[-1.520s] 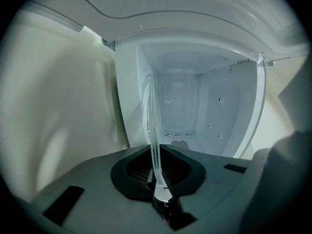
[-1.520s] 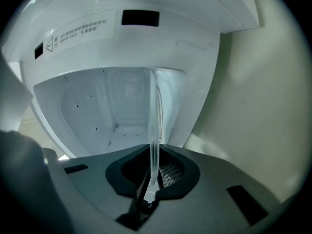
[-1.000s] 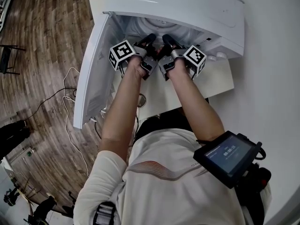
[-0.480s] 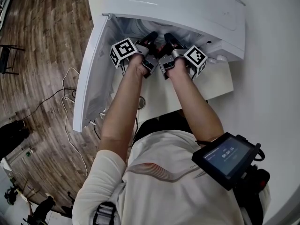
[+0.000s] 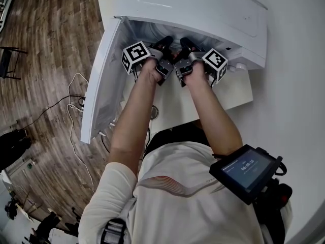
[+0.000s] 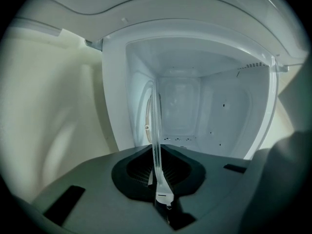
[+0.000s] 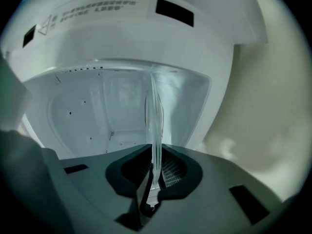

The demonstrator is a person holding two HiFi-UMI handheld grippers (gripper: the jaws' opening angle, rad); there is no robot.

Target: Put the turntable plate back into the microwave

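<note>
The clear glass turntable plate shows edge-on as a thin upright band in both gripper views. My left gripper is shut on its rim, and my right gripper is shut on the plate at another part of the rim. Both point into the open white microwave, whose bare cavity lies just ahead. In the head view the left gripper and right gripper sit side by side at the opening. The plate itself is hidden there.
The microwave door hangs open to the left. The microwave stands on a white table against a white wall. Cables trail over the wooden floor at left. A screen device is strapped near the person's right arm.
</note>
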